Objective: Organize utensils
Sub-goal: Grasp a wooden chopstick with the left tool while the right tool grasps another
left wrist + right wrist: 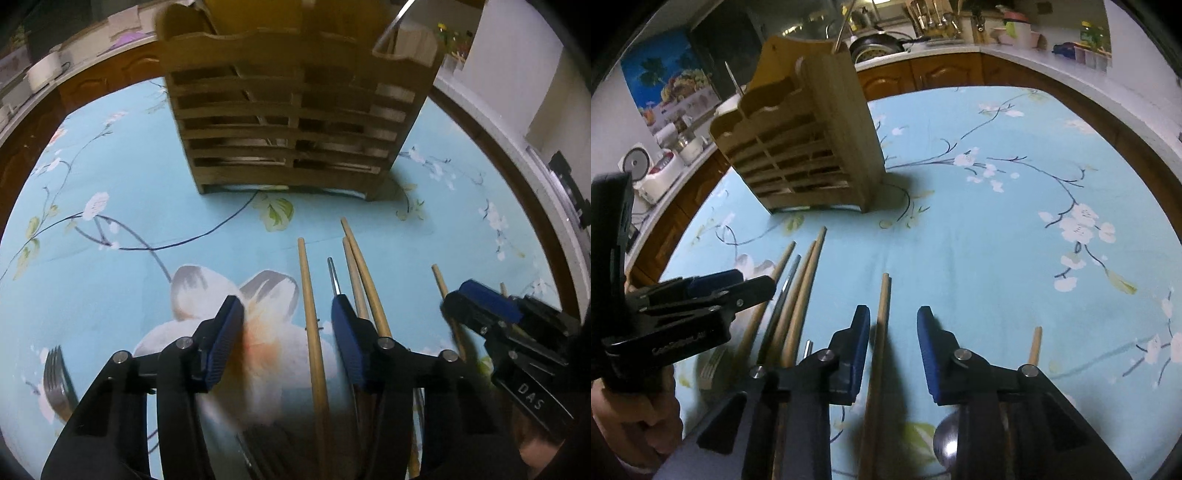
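Chopsticks lie on the blue flowered cloth (110, 184), in front of the wooden holder (295, 122). In the left view, the left gripper (286, 332) has its jaws apart, and 1 chopstick (312, 325) lies between them. A fork (57, 376) lies far to the side of it.

In the right view, the right gripper (892, 350) is also apart, with 1 chopstick (881, 332) between its jaws. The holder (805, 136) stands beyond it.
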`<move>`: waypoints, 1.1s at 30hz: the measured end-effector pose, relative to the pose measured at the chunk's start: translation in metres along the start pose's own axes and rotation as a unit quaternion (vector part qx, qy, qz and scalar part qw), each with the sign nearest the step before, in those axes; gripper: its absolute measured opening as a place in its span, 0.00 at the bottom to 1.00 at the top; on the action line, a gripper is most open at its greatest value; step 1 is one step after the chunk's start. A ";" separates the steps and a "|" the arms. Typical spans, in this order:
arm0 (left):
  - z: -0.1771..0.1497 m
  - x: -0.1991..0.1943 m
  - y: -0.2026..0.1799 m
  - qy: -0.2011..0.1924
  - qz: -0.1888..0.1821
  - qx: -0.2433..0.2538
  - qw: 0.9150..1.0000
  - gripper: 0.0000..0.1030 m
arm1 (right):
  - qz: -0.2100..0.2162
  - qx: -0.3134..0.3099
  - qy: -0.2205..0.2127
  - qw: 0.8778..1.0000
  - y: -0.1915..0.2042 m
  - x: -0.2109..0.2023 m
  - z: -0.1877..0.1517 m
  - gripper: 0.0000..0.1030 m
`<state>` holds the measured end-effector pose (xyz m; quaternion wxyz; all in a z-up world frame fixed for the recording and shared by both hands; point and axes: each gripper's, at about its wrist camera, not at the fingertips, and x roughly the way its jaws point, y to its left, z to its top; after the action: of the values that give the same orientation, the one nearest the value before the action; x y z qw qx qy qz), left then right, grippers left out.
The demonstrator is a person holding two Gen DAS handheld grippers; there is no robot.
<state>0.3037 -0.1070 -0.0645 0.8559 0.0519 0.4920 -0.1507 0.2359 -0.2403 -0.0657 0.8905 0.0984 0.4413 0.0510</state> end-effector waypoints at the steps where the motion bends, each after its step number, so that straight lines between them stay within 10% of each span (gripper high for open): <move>1: 0.000 0.001 -0.003 0.000 0.007 0.008 1.000 0.47 | -0.006 -0.005 0.000 1.000 0.002 0.001 0.002 0.24; 8: 0.000 0.002 -0.011 -0.015 0.015 0.040 0.999 0.07 | -0.049 -0.047 0.005 0.998 0.011 0.010 0.007 0.08; 33: -0.017 -0.126 0.032 -0.122 -0.097 -0.047 0.987 0.05 | 0.052 0.002 -0.096 0.994 0.023 -0.094 0.022 0.05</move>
<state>0.2403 -0.0470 0.0330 0.8924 -0.0552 0.3929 -0.2148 0.1965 -0.2373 0.0252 0.9245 0.1274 0.3486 0.0868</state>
